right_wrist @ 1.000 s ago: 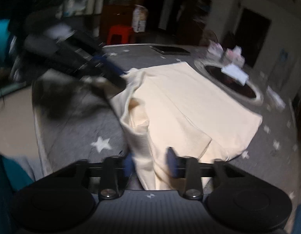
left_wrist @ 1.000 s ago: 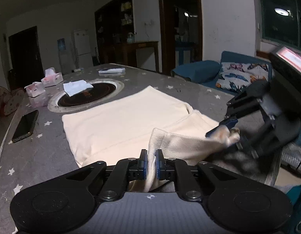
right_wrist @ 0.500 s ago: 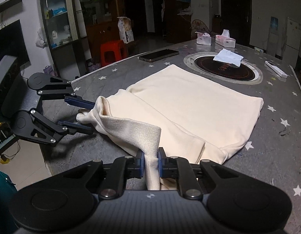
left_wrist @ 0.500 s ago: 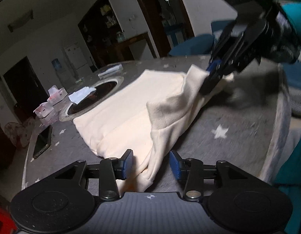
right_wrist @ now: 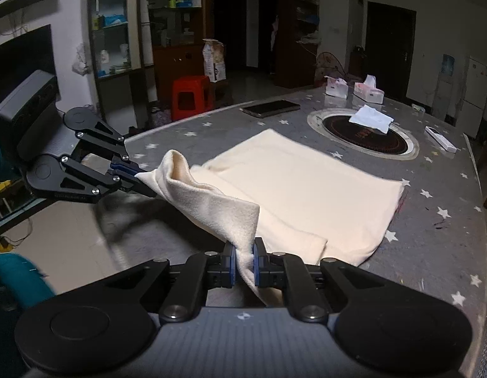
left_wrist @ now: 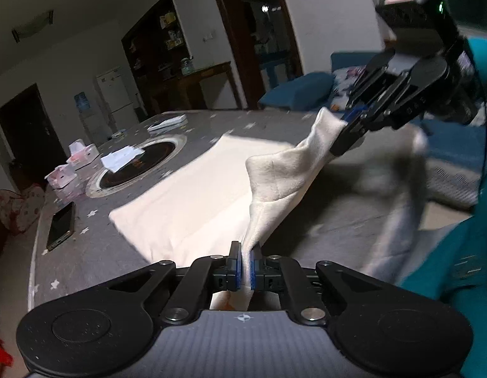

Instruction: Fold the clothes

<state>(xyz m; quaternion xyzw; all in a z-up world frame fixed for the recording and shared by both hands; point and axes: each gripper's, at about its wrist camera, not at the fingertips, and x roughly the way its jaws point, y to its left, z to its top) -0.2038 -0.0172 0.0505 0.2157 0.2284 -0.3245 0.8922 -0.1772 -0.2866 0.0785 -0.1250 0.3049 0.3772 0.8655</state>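
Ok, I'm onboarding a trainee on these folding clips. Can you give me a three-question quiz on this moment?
1. True or false: both grippers are shut on the cream garment.
2. What lies on the round black hob? A) phone B) white tissue C) remote
3. Fill in: the garment edge between the left gripper and right gripper is ___ the table.

Key: 1 true; 2 B; 3 lifted off

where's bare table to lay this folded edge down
Bare table lies right of the cream garment, and between it and the phone. It is crowded around the round hob, with tissue boxes behind.
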